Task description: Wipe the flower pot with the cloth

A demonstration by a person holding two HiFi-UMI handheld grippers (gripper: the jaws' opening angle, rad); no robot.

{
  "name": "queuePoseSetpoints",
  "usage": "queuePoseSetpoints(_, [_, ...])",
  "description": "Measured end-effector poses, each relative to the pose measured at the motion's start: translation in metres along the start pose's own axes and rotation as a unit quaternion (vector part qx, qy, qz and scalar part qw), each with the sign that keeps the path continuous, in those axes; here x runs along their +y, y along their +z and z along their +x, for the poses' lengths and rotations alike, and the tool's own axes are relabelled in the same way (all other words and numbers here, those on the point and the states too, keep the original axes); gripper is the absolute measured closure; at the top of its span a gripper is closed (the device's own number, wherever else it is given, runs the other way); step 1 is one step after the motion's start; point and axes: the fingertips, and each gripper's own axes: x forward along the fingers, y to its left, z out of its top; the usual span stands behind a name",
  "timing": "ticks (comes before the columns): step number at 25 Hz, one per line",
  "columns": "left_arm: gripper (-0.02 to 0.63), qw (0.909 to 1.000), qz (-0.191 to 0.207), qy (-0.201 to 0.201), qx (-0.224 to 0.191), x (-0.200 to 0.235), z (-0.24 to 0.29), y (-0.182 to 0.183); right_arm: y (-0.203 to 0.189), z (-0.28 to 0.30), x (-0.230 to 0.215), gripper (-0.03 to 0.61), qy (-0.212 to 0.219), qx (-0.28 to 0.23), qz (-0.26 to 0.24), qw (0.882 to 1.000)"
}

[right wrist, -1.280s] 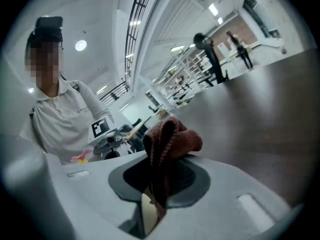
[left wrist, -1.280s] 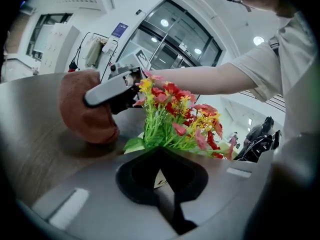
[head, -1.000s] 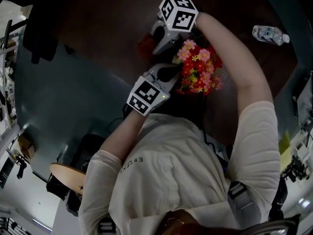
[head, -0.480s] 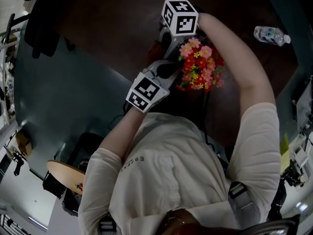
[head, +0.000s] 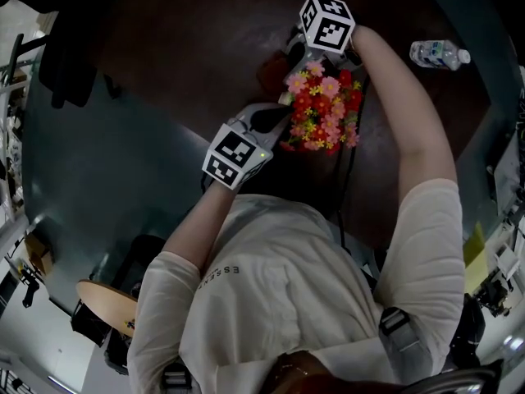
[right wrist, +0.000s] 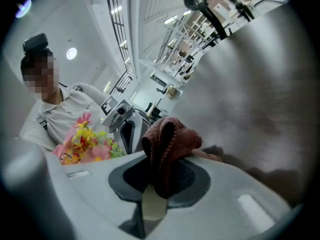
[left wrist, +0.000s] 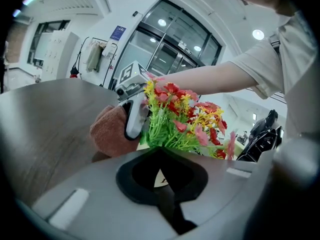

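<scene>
At the right claw point(right wrist: 159, 183): jaws clamped down on a bunched reddish-brown cloth point(right wrist: 170, 136). One fold stands up past the tips and a lump hangs off the far side. From the left gripper view, that lump sits low, just beside the foot of the green stems, with a white finger of the right claw against it.

Left claw point(left wrist: 161, 171): jaws nearly together, nipping a pale cream piece with a dark print mark. As far as I can read it, that piece is the wall of the flower pot point(left wrist: 159, 178). The stems rise straight off the tips. The rest of the pot is buried under the flowers point(head: 321, 109) in every view.

Head view: the claws come in from opposite sides of the bunch, left from the near side and right from the far side. The pot is between them, over the dark brown surface point(head: 189, 43) and towards its near edge. Can't tell if the pot base is resting on the surface or lifted off it.

Flowers are a red, pink and yellow mix on green stems, standing upright.

Further out, a clear water bottle point(head: 439, 54) lies on its side at the far right of the surface, well apart from the pot.
</scene>
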Motion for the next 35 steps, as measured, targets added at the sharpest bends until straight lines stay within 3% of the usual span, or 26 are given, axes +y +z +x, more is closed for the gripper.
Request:
queuePoseSetpoints(9, [0.600, 0.9999, -0.002, -0.012, 0.002, 0.004, -0.001, 0.003, -0.038, -0.046, -0.014, 0.528, -0.082, -0.128, 0.059, 0.986])
queuePoseSetpoints(11, [0.600, 0.9998, 0.002, -0.017, 0.006, 0.004, -0.001, 0.002, -0.046, -0.055, -0.011, 0.528, -0.111, -0.168, 0.064, 0.977])
queuePoseSetpoints(13, [0.600, 0.9995, 0.012, -0.026, 0.009, 0.001, -0.002, 0.002, -0.051, -0.072, -0.008, 0.528, -0.177, -0.233, 0.057, 0.955])
queuePoseSetpoints(14, [0.600, 0.9992, 0.024, -0.032, 0.008, 0.000, -0.002, 0.004, -0.054, -0.086, -0.008, 0.528, -0.226, -0.277, 0.051, 0.933])
queuePoseSetpoints(15, [0.598, 0.9986, 0.037, -0.037, 0.004, 0.000, -0.004, 0.007, -0.059, -0.101, -0.007, 0.528, -0.281, -0.324, 0.048, 0.902])
queuePoseSetpoints(17, [0.598, 0.9971, 0.061, -0.045, -0.008, 0.005, -0.007, 0.016, -0.079, -0.125, 0.002, 0.528, -0.385, -0.400, 0.057, 0.830])
queuePoseSetpoints(20, [0.588, 0.9927, 0.100, -0.062, -0.025, 0.016, -0.013, 0.029, -0.123, -0.124, 0.026, 0.528, -0.508, -0.435, 0.100, 0.737])
queuePoseSetpoints(24, [0.233, 0.9855, 0.131, -0.103, -0.031, 0.037, -0.012, 0.040, -0.165, -0.087, 0.057, 0.528, -0.583, -0.472, 0.190, 0.633])
queuePoseSetpoints(27, [0.176, 0.9716, 0.177, -0.157, -0.013, 0.036, -0.008, 0.037, -0.182, -0.052, 0.076, 0.528, -0.597, -0.513, 0.257, 0.561])
queuePoseSetpoints(29, [0.141, 0.9552, 0.225, -0.192, 0.008, 0.031, -0.002, 0.027, -0.187, -0.030, 0.086, 0.528, -0.599, -0.535, 0.288, 0.521])
queuePoseSetpoints(31, [0.115, 0.9344, 0.270, -0.230, 0.033, 0.025, 0.005, 0.010, -0.185, -0.007, 0.093, 0.528, -0.592, -0.560, 0.306, 0.491])
queuePoseSetpoints(33, [0.092, 0.9128, 0.304, -0.266, 0.057, 0.017, 0.013, -0.003, -0.177, 0.015, 0.094, 0.528, -0.578, -0.580, 0.310, 0.484])
queuePoseSetpoints(35, [0.078, 0.8956, 0.327, -0.294, 0.070, 0.009, 0.021, -0.012, -0.169, 0.030, 0.091, 0.528, -0.568, -0.583, 0.306, 0.493])
